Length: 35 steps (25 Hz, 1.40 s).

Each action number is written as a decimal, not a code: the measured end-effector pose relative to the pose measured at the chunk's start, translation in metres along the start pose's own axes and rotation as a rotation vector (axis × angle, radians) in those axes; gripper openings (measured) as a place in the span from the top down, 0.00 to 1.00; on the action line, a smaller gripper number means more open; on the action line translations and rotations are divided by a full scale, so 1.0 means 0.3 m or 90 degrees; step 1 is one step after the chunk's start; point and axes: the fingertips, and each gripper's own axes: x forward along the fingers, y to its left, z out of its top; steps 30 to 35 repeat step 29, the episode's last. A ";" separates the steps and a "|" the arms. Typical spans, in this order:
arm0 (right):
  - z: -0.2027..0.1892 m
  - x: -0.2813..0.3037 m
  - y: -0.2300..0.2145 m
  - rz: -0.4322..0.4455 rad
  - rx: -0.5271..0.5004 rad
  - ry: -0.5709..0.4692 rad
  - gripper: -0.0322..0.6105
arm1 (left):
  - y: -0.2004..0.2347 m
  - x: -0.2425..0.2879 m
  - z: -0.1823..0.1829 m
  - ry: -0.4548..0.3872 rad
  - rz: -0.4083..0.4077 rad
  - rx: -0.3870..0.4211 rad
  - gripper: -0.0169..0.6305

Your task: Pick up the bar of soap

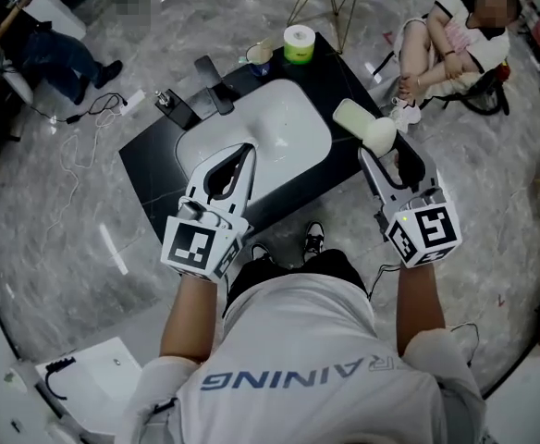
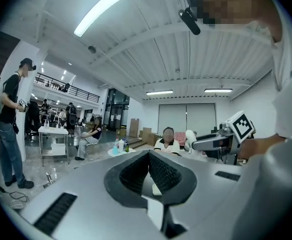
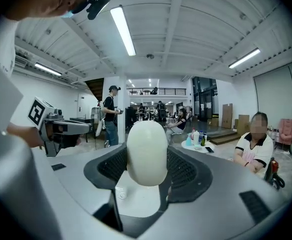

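Note:
The bar of soap (image 1: 365, 125) is a white oval, lifted above the right edge of the black table (image 1: 150, 169). My right gripper (image 1: 374, 149) is shut on it; in the right gripper view the soap (image 3: 147, 144) stands upright between the ribbed pads of my right gripper (image 3: 147, 160) and hides the gap between them. My left gripper (image 1: 247, 149) hovers over the white sink basin (image 1: 293, 123), its jaws meeting at the tips with nothing between them. In the left gripper view my left gripper (image 2: 149, 154) points level across the room.
At the table's far end stand a green and white roll (image 1: 299, 43) and a cup (image 1: 259, 58). Dark flat devices (image 1: 213, 83) lie left of the basin. A person (image 1: 453, 44) sits on the floor at the right. Cables (image 1: 90, 114) trail on the left floor.

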 end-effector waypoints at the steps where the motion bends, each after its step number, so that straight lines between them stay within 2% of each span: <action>1: 0.015 -0.020 0.021 -0.003 -0.005 -0.006 0.55 | -0.002 -0.018 0.014 -0.006 -0.003 0.003 0.96; 7: 0.090 -0.103 0.127 -0.010 -0.043 -0.051 0.55 | -0.009 -0.110 0.072 -0.034 -0.018 0.014 0.96; 13: 0.141 -0.164 0.175 -0.037 -0.045 -0.079 0.55 | -0.028 -0.175 0.112 -0.048 -0.028 0.032 0.96; 23: 0.174 -0.223 0.161 -0.062 -0.042 -0.091 0.55 | -0.078 -0.187 0.155 -0.065 -0.044 0.044 0.96; 35: 0.176 -0.231 0.151 -0.052 -0.054 -0.095 0.55 | -0.096 -0.181 0.162 -0.066 -0.045 0.047 0.96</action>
